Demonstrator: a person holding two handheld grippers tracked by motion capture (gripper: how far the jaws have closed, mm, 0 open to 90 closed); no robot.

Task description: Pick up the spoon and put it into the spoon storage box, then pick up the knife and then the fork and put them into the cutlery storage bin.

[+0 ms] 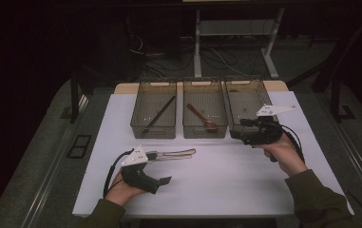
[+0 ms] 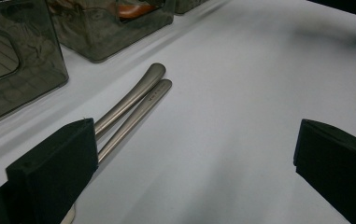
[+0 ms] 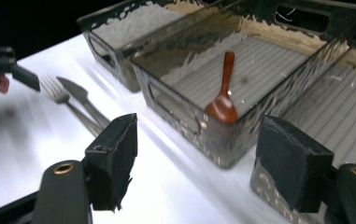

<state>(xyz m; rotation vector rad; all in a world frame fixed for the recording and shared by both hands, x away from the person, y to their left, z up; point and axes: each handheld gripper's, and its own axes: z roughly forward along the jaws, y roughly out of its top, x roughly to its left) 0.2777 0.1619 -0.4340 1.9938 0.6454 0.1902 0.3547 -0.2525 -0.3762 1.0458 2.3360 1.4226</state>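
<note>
A metal fork (image 3: pixel 56 91) and knife (image 3: pixel 80 95) lie side by side on the white table (image 1: pixel 216 185); the pair (image 1: pixel 171 154) sits in front of the left bin. My left gripper (image 1: pixel 157 167) rests over their near ends, open. Its left jaw covers part of the two handles (image 2: pixel 138 95), and nothing is pinched by the left gripper (image 2: pixel 192 140). A brown wooden spoon (image 1: pixel 202 116) (image 3: pixel 223 100) lies in the middle bin (image 1: pixel 204 132). My right gripper (image 1: pixel 238 129) hovers at the front of the right bin (image 1: pixel 245 88), open and empty (image 3: pixel 199 154).
Three smoky clear bins stand in a row at the back of the table. The left bin (image 1: pixel 152 130) holds a long black stick (image 1: pixel 159 114). Table legs and cables lie on the floor beyond. The table's front edge is close to my forearms.
</note>
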